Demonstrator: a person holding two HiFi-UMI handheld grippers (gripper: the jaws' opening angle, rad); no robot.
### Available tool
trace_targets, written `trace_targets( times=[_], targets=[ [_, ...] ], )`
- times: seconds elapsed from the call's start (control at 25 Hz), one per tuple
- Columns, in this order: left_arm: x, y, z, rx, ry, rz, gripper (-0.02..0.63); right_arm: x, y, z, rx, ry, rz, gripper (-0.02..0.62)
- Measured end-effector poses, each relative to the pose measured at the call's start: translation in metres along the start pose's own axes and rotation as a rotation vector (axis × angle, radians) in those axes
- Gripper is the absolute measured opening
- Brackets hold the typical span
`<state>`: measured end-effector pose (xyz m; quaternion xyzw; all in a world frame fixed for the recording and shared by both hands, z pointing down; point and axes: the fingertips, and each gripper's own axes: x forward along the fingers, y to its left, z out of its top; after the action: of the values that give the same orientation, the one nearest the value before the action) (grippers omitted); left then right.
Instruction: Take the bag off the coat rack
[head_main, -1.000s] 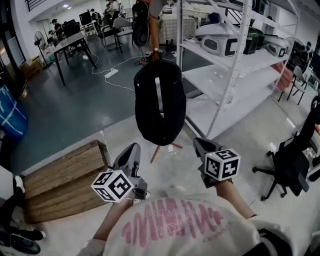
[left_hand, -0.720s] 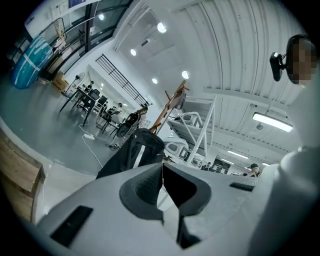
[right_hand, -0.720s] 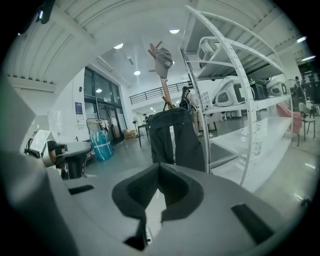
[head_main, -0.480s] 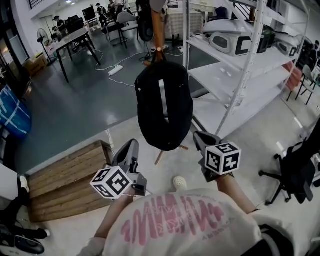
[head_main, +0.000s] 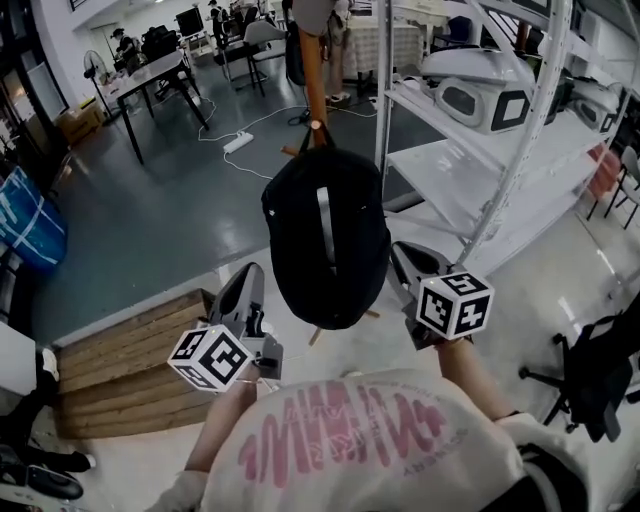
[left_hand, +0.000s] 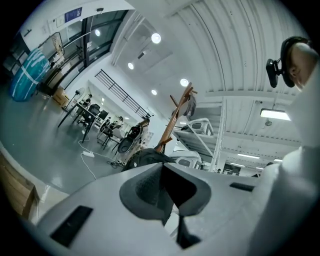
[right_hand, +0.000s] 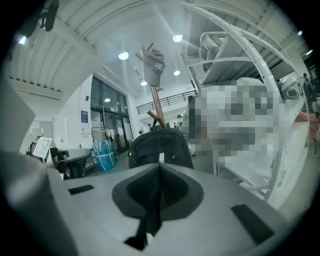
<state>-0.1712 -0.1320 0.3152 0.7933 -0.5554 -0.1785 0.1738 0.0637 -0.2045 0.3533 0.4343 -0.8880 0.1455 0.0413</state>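
1. Head view: A black backpack (head_main: 327, 240) is seen at the centre of the frame, hung by its top loop from a peg of the wooden coat rack (head_main: 312, 95), whose pole runs to the upper edge. The left tool (head_main: 245, 285) is held just lower left of the backpack's bottom and the right tool (head_main: 405, 262) just lower right of it, so the backpack is flanked by both. Contact with the fabric cannot be made out here. A white metal shelving unit (head_main: 520, 150) fills the upper right, a wooden pallet (head_main: 120, 360) lies at the lower left, and a blue bag (head_main: 25, 225) is seen at the left edge. A black office chair (head_main: 590, 375) is placed at the right edge.

2. Left gripper view: The left tool's jaws are pressed together, and nothing is pinched between them. The backpack is seen just above the jaw tips at the centre, apart from them. The coat rack rises behind it, tilted to the right in the frame, with a grey cloth item (left_hand: 190, 105) hung near its top.

3. Right gripper view: The right tool's jaws are likewise pressed together with nothing between them. The backpack is shown directly above the tips at the centre, under its peg. The shelving unit is seen at the right, and the blue bag at the left of the backpack.
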Motion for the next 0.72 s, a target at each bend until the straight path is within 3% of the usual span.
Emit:
trace_targets(
  times=[0.2,0.48,0.72],
  targets=[
    [0.032,0.011,0.003,0.027,-0.013,0.025,0.005,0.025,-0.031,0.027,-0.007,-0.055,0.036,0.006],
    [0.065,0.029,-0.003,0.023,-0.017,0.082,0.005,0.063,-0.056,0.026,-0.065,0.008,0.073,0.006],
    [0.086,0.045,-0.01,0.031,-0.008,0.131,0.005,0.087,-0.074,0.033,-0.016,0.001,0.118,0.006]
  ],
)
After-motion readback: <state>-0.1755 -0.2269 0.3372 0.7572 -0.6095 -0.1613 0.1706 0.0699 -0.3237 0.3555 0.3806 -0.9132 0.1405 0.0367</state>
